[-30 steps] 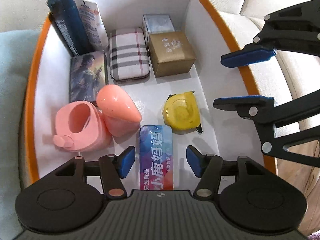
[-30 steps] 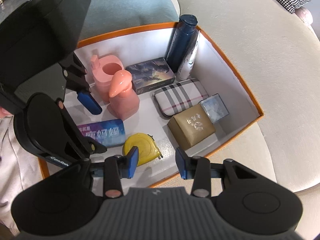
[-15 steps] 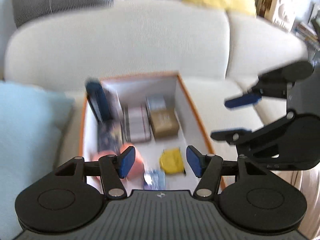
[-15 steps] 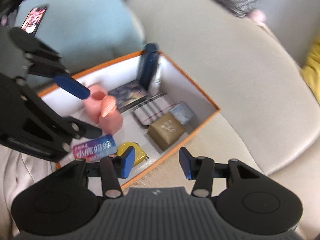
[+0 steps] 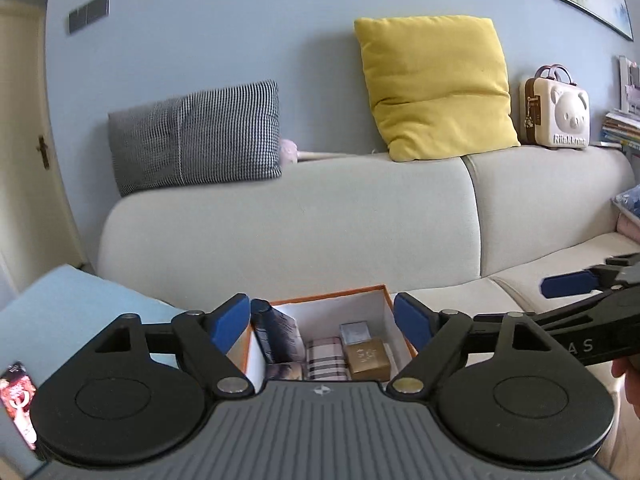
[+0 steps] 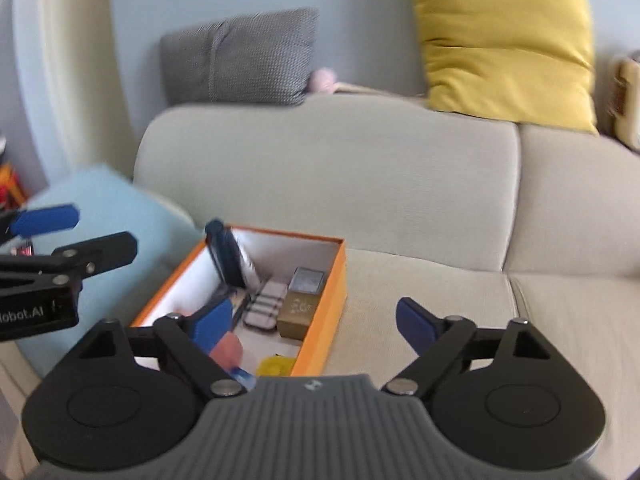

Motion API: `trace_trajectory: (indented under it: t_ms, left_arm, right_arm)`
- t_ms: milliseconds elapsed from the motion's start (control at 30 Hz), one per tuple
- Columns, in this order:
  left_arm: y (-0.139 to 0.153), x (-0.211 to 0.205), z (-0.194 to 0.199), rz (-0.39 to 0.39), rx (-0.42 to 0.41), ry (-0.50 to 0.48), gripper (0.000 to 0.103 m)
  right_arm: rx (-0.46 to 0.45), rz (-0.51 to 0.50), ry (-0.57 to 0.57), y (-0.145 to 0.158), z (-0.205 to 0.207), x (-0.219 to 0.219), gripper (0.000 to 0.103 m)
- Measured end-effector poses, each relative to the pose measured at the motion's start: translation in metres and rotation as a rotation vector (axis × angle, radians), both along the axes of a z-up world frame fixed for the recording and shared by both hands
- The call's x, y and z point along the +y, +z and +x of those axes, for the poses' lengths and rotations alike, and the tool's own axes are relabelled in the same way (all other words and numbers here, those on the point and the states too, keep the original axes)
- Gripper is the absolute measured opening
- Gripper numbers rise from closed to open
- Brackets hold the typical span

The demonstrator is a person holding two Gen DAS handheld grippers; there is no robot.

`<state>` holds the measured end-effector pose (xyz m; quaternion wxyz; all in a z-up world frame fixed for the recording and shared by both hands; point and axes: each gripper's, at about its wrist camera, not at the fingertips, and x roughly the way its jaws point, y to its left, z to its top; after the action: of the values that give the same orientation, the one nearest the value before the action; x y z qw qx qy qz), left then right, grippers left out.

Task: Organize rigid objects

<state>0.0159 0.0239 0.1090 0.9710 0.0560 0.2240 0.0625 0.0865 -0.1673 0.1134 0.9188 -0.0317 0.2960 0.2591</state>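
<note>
An orange box [image 6: 326,300] with a white inside sits on the sofa seat and holds several items: a dark blue bottle [image 6: 224,252], a plaid case [image 6: 266,304], a gold box [image 6: 298,312], a yellow tape measure [image 6: 276,366] and a pink piece [image 6: 228,350]. The box also shows low in the left wrist view [image 5: 332,294]. My left gripper [image 5: 322,322] is open and empty, held back from the box. My right gripper [image 6: 316,324] is open and empty, also pulled back, with the box between its fingers in view.
A beige sofa [image 5: 288,220] fills both views. A checked grey cushion [image 5: 196,136] and a yellow cushion [image 5: 436,88] lean on its back. A light blue cushion [image 6: 100,200] lies left of the box. A bear-faced case [image 5: 556,112] stands at the far right.
Both grippers have lifted up and back from over the box and tilted up toward the sofa back. Both stay open and empty.
</note>
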Motion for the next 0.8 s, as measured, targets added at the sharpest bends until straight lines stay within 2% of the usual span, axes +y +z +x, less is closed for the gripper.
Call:
trace_trajectory:
  t_ms: [100, 233, 400, 467, 567, 800]
  left_arm:
    - [0.003, -0.007, -0.015, -0.002, -0.012, 0.026, 0.103]
    - [-0.008, -0.005, -0.031, -0.125, -0.034, 0.08, 0.103]
    - [-0.042, 0.002, -0.031, -0.215, 0.079, 0.105, 0.103]
    - [-0.055, 0.002, -0.03, -0.217, 0.111, 0.142, 0.103]
    - [-0.072, -0.003, -0.03, -0.18, 0.176, 0.171, 0.103]
    - [-0.091, -0.009, -0.034, -0.15, 0.239, 0.194, 0.103]
  right_arm:
    - [-0.016, 0.036, -0.065, -0.005, -0.018, -0.008, 0.097]
    - [-0.033, 0.055, -0.16, -0.016, -0.035, -0.017, 0.102]
    - [-0.014, 0.06, -0.234, -0.034, -0.037, -0.03, 0.102]
    - [0.007, 0.053, -0.261, -0.043, -0.036, -0.032, 0.102]
    - [0.027, 0.022, -0.257, -0.054, -0.039, -0.031, 0.102]
    - [0.038, -0.046, -0.212, -0.071, -0.048, -0.021, 0.102]
